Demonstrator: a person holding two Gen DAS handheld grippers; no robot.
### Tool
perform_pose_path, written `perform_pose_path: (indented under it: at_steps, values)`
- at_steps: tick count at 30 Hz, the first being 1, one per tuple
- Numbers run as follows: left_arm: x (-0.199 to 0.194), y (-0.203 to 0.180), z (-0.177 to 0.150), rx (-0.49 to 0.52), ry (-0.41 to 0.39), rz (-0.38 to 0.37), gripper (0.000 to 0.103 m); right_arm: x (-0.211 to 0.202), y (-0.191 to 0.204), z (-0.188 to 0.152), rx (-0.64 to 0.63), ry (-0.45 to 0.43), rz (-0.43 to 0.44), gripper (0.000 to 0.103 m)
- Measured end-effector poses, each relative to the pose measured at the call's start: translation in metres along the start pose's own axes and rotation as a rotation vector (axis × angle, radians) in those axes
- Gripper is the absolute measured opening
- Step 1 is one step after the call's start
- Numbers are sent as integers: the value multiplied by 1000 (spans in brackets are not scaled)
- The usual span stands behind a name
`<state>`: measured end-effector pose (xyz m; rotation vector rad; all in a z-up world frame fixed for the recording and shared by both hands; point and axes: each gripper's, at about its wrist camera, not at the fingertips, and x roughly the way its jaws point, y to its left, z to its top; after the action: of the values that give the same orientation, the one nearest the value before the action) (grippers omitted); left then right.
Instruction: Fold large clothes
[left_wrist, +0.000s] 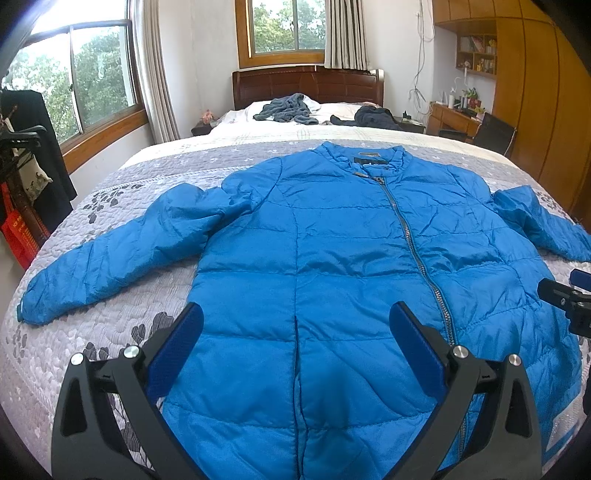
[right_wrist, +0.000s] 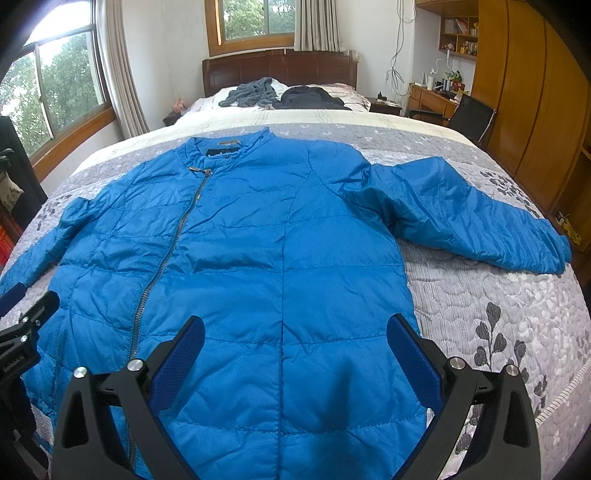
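A blue quilted jacket (left_wrist: 332, 258) (right_wrist: 251, 251) lies flat and zipped on the bed, collar toward the headboard, both sleeves spread outward. My left gripper (left_wrist: 295, 317) hovers open above the lower left half of the jacket, nothing between its blue pads (left_wrist: 177, 350). My right gripper (right_wrist: 295, 328) hovers open over the lower right half, also holding nothing. The left sleeve (left_wrist: 110, 254) reaches toward the bed's left edge. The right sleeve (right_wrist: 472, 218) stretches toward the right edge. Each gripper shows at the other view's border: the right one (left_wrist: 569, 295), the left one (right_wrist: 26, 332).
The bed carries a grey floral quilt (left_wrist: 110, 332) (right_wrist: 498, 314). A grey garment (left_wrist: 288, 110) and a dark garment (left_wrist: 373, 118) lie near the wooden headboard (left_wrist: 306, 85). A desk and chair (right_wrist: 469, 114) and wooden wardrobes (right_wrist: 524, 92) stand to the right, windows and a rack with dark clothes (left_wrist: 29, 155) to the left.
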<state>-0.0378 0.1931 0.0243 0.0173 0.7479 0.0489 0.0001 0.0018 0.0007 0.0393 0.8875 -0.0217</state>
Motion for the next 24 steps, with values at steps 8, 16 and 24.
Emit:
perform_pose_path:
  at_steps: [8,16,24]
  values:
    - [0,2,1,-1,1,4,100,0,0,0,1,1,0,99]
    - [1,2,0,-1,1,12,100,0,0,0,0,0,-1,99]
    - [2,-2,0,5,7,22,100,0,0,1,1,-5,1,99]
